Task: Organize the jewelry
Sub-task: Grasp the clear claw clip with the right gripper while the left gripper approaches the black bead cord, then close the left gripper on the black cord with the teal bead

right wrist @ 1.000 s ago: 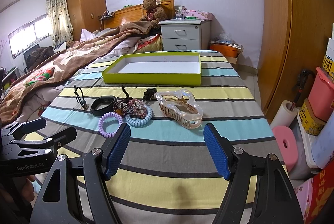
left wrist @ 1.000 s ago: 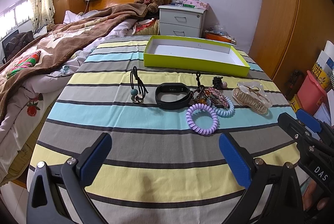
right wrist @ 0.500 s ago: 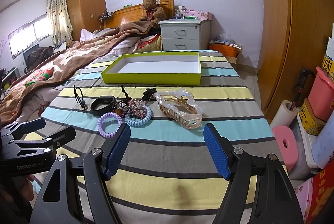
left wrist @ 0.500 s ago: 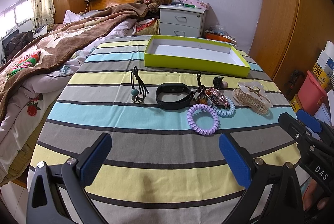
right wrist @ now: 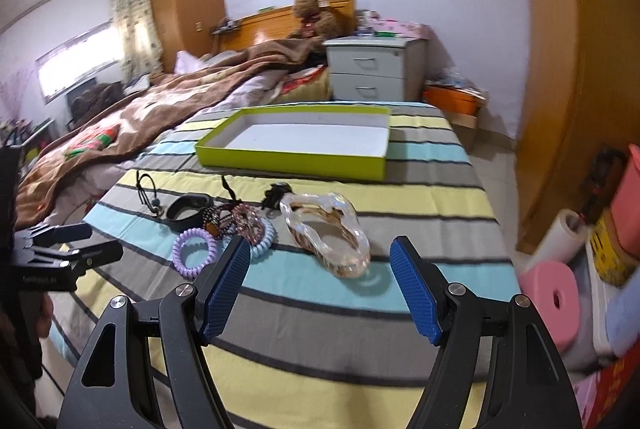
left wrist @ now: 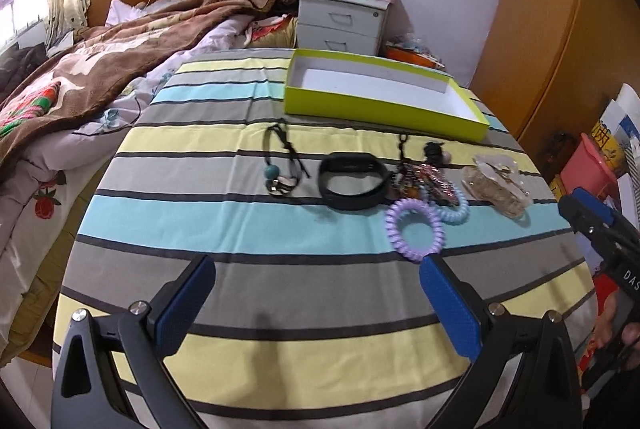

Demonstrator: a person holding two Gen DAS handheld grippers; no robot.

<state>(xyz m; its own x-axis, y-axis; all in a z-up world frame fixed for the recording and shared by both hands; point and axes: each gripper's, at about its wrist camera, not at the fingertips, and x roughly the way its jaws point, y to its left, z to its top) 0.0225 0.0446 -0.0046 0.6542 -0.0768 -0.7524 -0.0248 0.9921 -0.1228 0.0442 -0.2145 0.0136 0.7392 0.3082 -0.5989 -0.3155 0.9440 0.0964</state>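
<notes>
On the striped tablecloth lie a black cord bracelet with a teal bead (left wrist: 280,165), a black band (left wrist: 354,181), a purple coil hair tie (left wrist: 414,229), a light blue coil tie (left wrist: 454,207) under beaded pieces, and a clear amber hair claw (right wrist: 326,235). An empty lime-green tray (left wrist: 380,109) sits behind them. My left gripper (left wrist: 316,305) is open and empty, short of the purple tie. My right gripper (right wrist: 320,289) is open and empty, just in front of the hair claw (left wrist: 498,185).
A bed with a brown blanket (left wrist: 100,69) lies to the left. A white nightstand (right wrist: 372,73) stands behind the table. A pink bin (left wrist: 588,169), paper roll (right wrist: 560,237) and pink stool (right wrist: 554,293) stand on the right by the wooden wardrobe (right wrist: 580,69).
The right gripper has moved forward and closer to the hair claw, with motion blur in its view. The left gripper has shifted slightly forward. Both stay open.
</notes>
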